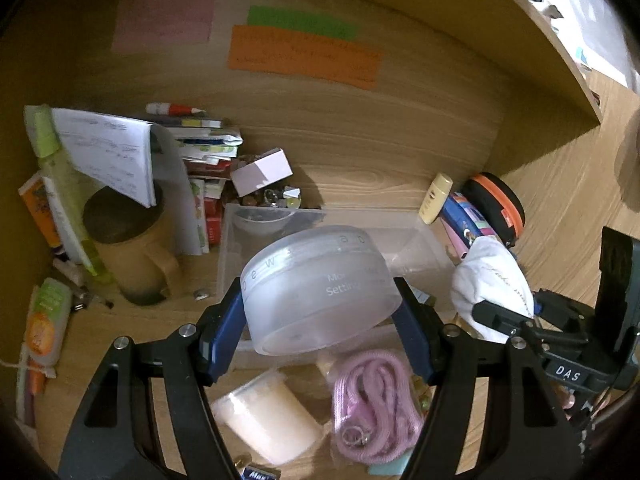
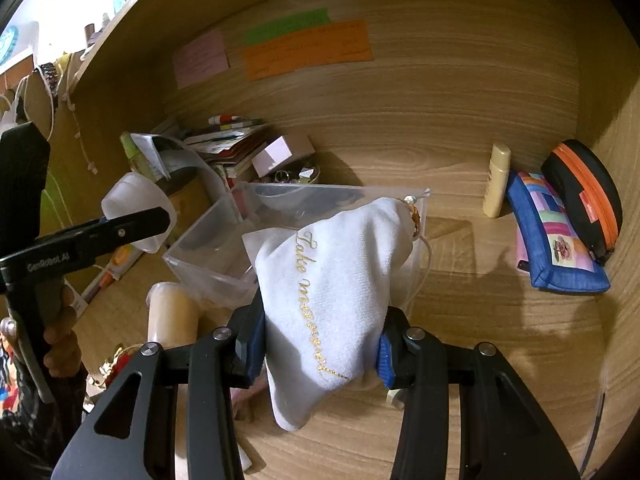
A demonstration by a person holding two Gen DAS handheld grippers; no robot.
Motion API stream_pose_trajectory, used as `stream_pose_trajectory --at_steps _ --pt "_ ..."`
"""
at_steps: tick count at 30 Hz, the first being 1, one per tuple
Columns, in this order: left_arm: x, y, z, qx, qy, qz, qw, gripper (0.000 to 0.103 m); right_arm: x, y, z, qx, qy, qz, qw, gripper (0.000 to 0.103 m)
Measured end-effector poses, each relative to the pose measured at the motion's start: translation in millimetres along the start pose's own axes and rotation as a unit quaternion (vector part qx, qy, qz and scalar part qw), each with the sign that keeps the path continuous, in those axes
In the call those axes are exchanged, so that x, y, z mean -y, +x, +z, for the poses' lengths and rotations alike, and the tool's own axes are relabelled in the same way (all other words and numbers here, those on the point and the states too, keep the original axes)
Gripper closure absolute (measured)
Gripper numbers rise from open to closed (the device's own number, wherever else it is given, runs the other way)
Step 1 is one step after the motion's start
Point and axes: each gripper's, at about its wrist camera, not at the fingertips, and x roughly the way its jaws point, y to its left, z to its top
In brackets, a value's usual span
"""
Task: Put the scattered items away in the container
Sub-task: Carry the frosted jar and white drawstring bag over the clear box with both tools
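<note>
Left claw (image 1: 320, 316): closed across the sides of a frosted round jar (image 1: 316, 288), one blue pad on each flank, the jar held tilted above the clear container (image 1: 420, 236).
Right claw (image 2: 320, 344): clamped on the lower body of a white drawstring pouch (image 2: 336, 276), gold script running down it, its tied neck pointing toward the container's far rim.
Container: a clear plastic bin on the wooden table (image 2: 460, 320), with a small clear bowl (image 1: 262, 220) inside at the back.
Jar handling: rigid and probably light; its smooth curved wall looks slippery, so the grip across the widest part suits it.
Pouch handling: soft and yielding, shaped by whatever is inside; holding the bulk, not the cord, is the safer choice.
Left on the table: a cream candle-like cylinder (image 1: 268, 416) and pink coiled cord (image 1: 372, 396) near the camera; patchwork pencil case (image 2: 556, 236), black-and-orange zip case (image 2: 588, 200) and pale bottle (image 2: 496, 180) to the right.
</note>
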Motion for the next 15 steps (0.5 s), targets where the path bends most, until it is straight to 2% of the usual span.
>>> stream_pose_trajectory --at_steps 6,15 --pt "-4.7 31.2 15.7 -0.03 0.007 0.027 0.9992 0.034 1.2 9.2 6.4 -0.004 0.005 0.0 1.0 0.063" --pt "-9.5 79.7 24.9 -0.09 -0.003 0.026 0.9956 0.034 2.9 28.3 15.0 -0.023 0.011 -0.008 1.0 0.063"
